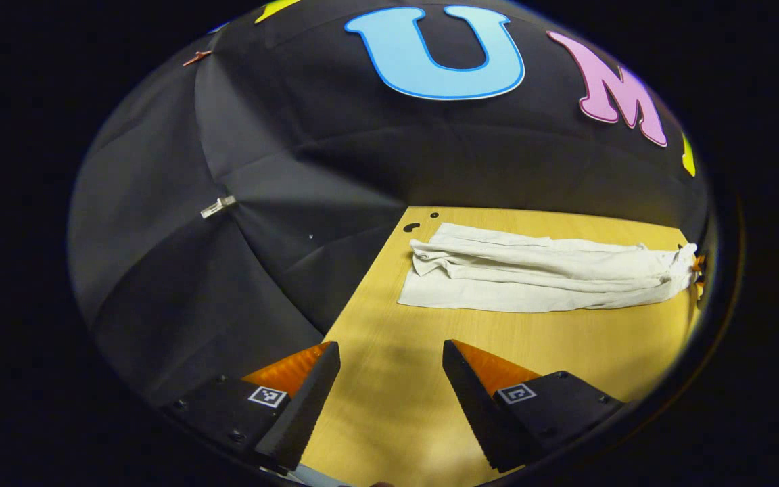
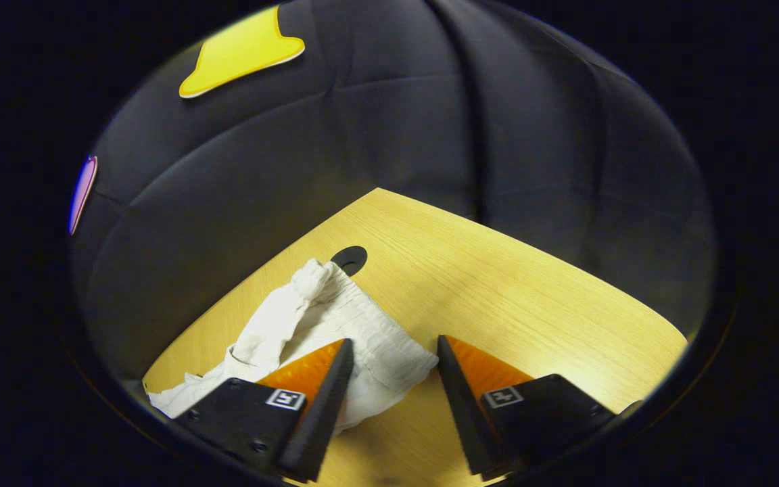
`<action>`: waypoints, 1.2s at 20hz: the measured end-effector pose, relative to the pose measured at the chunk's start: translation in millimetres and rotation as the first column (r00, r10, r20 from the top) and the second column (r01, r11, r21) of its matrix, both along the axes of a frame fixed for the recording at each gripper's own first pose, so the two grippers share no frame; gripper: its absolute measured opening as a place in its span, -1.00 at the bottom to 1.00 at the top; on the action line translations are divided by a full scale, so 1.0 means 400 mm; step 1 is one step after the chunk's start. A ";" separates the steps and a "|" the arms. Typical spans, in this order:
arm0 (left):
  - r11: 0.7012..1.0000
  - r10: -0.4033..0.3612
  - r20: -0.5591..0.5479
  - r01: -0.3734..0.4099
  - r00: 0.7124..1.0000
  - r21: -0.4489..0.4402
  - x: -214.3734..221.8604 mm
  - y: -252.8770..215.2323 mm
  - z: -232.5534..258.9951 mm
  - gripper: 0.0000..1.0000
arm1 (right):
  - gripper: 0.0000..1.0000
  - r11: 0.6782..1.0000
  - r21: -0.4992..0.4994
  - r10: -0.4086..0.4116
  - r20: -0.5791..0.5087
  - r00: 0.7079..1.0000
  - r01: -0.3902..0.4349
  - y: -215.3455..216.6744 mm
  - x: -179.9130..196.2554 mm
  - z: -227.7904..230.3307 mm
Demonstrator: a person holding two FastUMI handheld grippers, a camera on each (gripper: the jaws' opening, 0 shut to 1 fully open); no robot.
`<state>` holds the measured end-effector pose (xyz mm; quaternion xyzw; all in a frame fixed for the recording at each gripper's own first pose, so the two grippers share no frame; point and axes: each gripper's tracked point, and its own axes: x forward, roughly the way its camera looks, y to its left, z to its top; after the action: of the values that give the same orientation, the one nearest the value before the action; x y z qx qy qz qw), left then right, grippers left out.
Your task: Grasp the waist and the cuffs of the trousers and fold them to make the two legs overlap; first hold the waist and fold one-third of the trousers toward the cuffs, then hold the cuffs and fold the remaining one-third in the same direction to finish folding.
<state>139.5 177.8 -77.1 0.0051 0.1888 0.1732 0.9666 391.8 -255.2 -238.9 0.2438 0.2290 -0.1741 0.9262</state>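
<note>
White trousers [image 1: 538, 270] lie stretched out across the far part of the wooden table [image 1: 389, 406], cuffs to the left and gathered waist to the right. My left gripper [image 1: 389, 345] hovers open above bare table, well short of the cuffs [image 1: 430, 277]. In the right gripper view the elastic waist [image 2: 362, 325] lies bunched just ahead. My right gripper [image 2: 394, 340] is open, with the near corner of the waist lying between its fingers, neither finger pressing on it. The left finger [image 2: 315, 392] hides part of the cloth.
The table's left edge [image 1: 356, 291] drops off close to the cuffs, with black cloth wall behind. A dark round hole [image 2: 349, 258] in the tabletop sits just past the waist, and small dark holes [image 1: 411, 226] sit near the cuffs. Bare wood [image 2: 498, 291] spreads right of the waist.
</note>
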 end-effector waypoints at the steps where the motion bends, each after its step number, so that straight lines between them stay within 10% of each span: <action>1: 1.000 0.001 -0.011 -0.001 1.000 -0.011 -0.010 -0.004 -0.011 0.94 | 0.36 1.000 -0.007 0.003 -0.001 1.000 -0.003 -0.002 0.003 -0.003; 3: 1.000 -0.001 -0.036 0.001 0.999 -0.012 -0.043 -0.007 -0.015 0.95 | -0.26 1.000 0.004 -0.001 -0.011 1.000 0.001 0.011 -0.003 -0.009; 4: 1.000 0.003 -0.050 -0.004 0.999 -0.013 -0.059 -0.003 -0.014 0.94 | -0.15 1.000 -0.001 -0.004 -0.007 1.000 0.004 0.018 -0.012 -0.006; 5: 1.000 0.012 -0.059 -0.013 0.998 -0.014 -0.074 0.002 -0.015 0.95 | -0.60 1.000 -0.015 -0.002 0.008 1.000 0.002 0.025 -0.011 0.001; 8: 0.999 0.028 -0.054 -0.030 0.998 -0.044 -0.093 -0.005 0.018 0.94 | -0.78 0.998 -0.045 0.037 0.016 0.999 -0.036 0.052 -0.019 -0.003; 24: 0.991 -0.136 0.048 0.136 0.989 0.017 -0.086 -0.156 0.075 0.95 | -0.79 0.930 -0.301 0.287 0.240 0.927 -0.210 0.288 -0.031 0.414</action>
<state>105.1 115.4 -47.1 0.0202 0.1633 0.1082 0.9804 379.2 -139.8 -73.4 0.1064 0.0993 -0.0475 0.9882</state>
